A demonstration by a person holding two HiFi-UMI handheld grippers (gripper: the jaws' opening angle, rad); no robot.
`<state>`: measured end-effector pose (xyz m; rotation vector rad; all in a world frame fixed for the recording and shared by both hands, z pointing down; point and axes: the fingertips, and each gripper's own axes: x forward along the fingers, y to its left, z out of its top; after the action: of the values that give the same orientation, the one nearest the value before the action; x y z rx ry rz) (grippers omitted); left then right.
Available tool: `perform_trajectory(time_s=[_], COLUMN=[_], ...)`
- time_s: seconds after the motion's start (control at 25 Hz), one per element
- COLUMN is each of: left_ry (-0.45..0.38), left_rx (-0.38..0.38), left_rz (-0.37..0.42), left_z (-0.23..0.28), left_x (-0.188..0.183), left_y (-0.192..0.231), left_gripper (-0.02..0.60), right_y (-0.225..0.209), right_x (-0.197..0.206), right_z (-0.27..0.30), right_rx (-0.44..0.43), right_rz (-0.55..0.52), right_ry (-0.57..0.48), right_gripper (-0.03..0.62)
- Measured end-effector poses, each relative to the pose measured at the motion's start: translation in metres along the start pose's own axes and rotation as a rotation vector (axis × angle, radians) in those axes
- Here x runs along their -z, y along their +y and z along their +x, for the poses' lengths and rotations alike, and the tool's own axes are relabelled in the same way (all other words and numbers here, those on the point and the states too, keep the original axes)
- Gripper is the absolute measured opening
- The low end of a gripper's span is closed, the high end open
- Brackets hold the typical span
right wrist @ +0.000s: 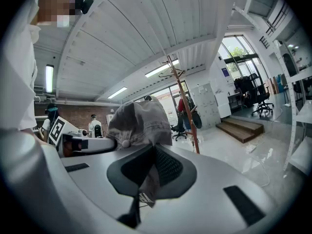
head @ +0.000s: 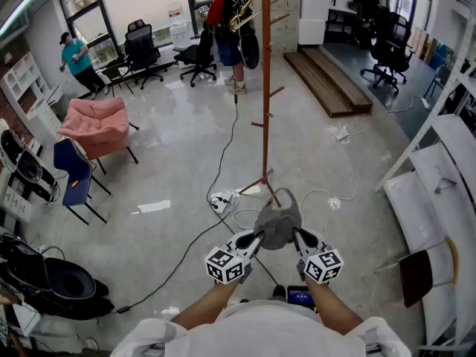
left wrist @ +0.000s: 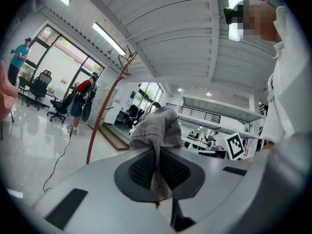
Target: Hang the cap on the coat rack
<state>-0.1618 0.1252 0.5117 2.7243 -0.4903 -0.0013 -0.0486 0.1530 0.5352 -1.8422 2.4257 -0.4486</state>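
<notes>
**A:** In the head view, which way does the coat rack (head: 265, 88) lie from the cap (head: 278, 225)?

**B:** Straight ahead and slightly left. Its pole stands upright, with its feet just beyond the cap. The cap hangs between the left gripper (head: 256, 242) and the right gripper (head: 297, 239). Neither gripper looks nearer to the rack, so I judge the move to be forward and up with both together.

**A:** And the left gripper view?

**B:** The left gripper (left wrist: 157, 172) has its jaws closed on a fold of the cap (left wrist: 156, 128), with fabric pinched between the dark pads and the crown bulging above them. The coat rack (left wrist: 105, 116) rises ahead and to the left. It is clear of the cap, and its top hooks sit higher than the crown.

**A:** Is the right gripper view the same?

**B:** Much the same, mirrored. The right gripper (right wrist: 148, 172) is clamped on the cap (right wrist: 139, 123), and a strip of the edge hangs down between its jaws. The coat rack (right wrist: 187, 111) stands ahead and to the right, not touching the cap. The pole runs vertically, so the cap probably has to rise well above where it hangs now to reach a peg.
</notes>
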Motion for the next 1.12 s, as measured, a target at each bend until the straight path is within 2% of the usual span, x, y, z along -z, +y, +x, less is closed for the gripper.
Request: perform_trajectory(time_s=[0.2, 0.52, 0.84, 1.12], left_ry=[0.016, 0.007, -0.017, -0.001], left_rx=[0.031, 0.065, 0.054, 0.053], left_rz=[-0.039, -0.131, -0.095, -0.098], left_z=[-0.039, -0.073, -0.085, -0.059], left_x=[0.009, 0.028, 0.02, 0.026], left_y=[0.007, 0.012, 0.017, 0.009], left_gripper=[0.021, 0.021, 0.021, 0.021], right_y=[0.04, 0.07, 0.086, 0.062], right_x=[0.02, 0.042, 0.037, 0.035], right_z=[-0.005, -0.013, -0.012, -0.021], right_rx=[0.028, 0.066, 0.048, 0.043], right_rz=[0.008, 0.028, 0.012, -0.026], right_ry=[0.019, 0.04, 0.002, 0.012], right_gripper=[0.028, 0.028, 0.028, 0.028])
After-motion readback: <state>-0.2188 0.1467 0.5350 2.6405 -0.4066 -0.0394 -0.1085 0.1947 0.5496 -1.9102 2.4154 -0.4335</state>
